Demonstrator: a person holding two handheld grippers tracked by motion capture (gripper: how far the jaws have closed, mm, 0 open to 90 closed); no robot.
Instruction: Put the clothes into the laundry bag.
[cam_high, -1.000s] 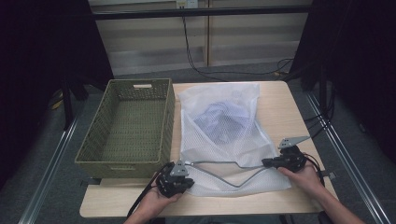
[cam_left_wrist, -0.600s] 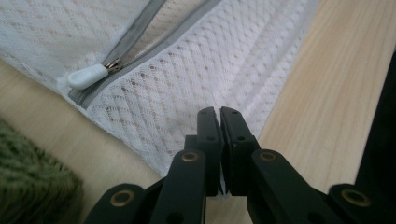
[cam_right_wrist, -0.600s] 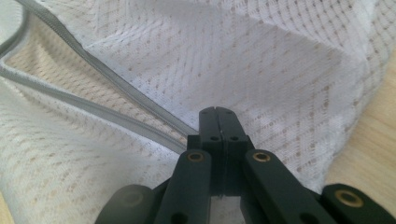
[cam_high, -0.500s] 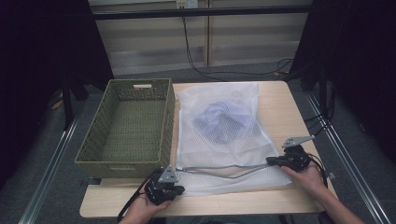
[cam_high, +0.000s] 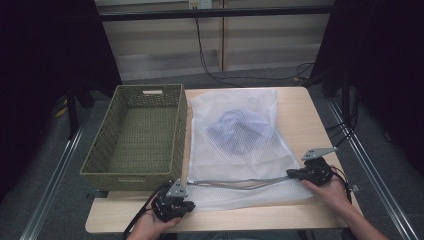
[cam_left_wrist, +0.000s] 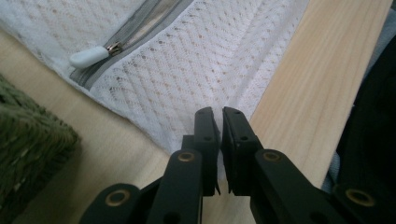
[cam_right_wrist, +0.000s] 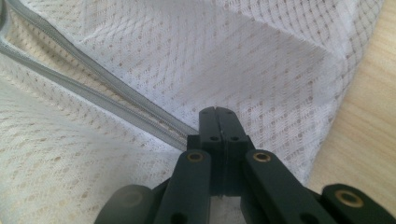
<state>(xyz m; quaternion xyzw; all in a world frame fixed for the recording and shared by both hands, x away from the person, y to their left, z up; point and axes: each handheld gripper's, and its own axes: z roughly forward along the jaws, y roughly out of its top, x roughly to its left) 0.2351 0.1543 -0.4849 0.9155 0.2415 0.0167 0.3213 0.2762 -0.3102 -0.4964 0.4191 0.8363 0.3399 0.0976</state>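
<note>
Since a second ago, a leftward shift of the left gripper (cam_high: 188, 199) along the near edge of the pale wooden table (cam_high: 300, 115), with the grey zip line (cam_high: 240, 182) of the white mesh laundry bag (cam_high: 235, 160) now straighter between both claws. Left gripper (cam_left_wrist: 219, 112) jaws down to a narrow slit, pinching the bag's near corner. Right gripper (cam_high: 291, 174) (cam_right_wrist: 217, 109) jaws fully together, clamping mesh at the zip's far end. White zip pull (cam_left_wrist: 88, 56) up-left of the left claw, seen from the left gripper view; bluish cloth (cam_high: 237, 130) inside the bag and olive woven basket (cam_high: 135, 135) seen from the high view.
</note>
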